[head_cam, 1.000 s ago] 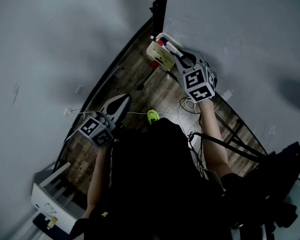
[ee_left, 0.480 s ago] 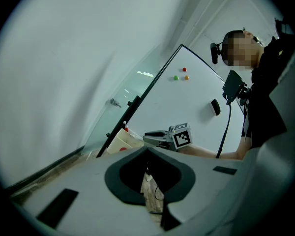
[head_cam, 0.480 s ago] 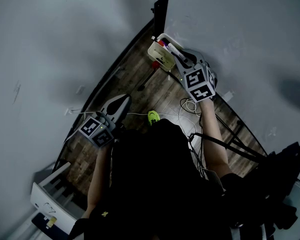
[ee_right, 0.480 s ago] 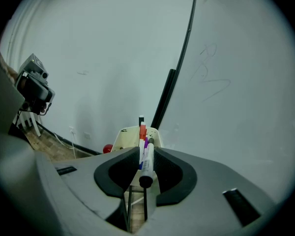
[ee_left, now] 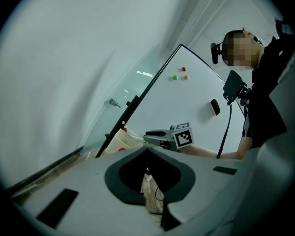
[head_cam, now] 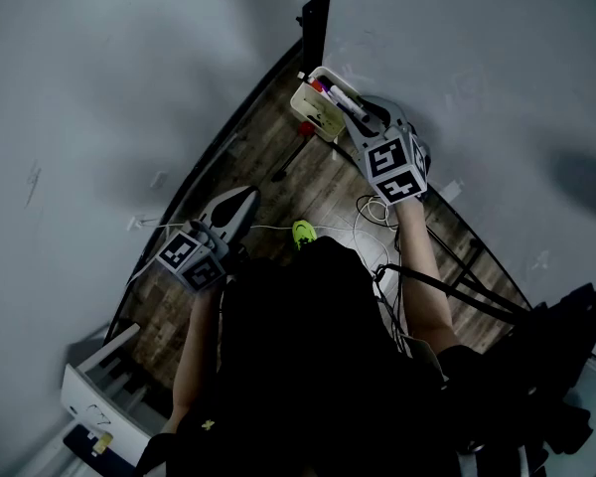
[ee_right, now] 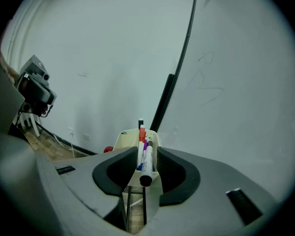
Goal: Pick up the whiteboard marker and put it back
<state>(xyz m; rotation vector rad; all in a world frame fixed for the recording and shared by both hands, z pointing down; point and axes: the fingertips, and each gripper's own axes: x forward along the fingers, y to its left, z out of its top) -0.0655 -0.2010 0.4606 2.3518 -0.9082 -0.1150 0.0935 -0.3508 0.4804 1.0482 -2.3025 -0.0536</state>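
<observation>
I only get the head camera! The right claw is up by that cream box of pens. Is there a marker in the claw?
Observer: Yes. The right gripper view shows a whiteboard marker with a black cap lying between the pads of the right claw, pointing toward the cream box.
Operator: Is it squeezing it?
Observer: It looks like not. The claw has just been opening, and thin gaps seem to show on each side of the marker.
Operator: What about the other claw?
Observer: In the left gripper view, the left claw has its tips together, with nothing between them.
</observation>
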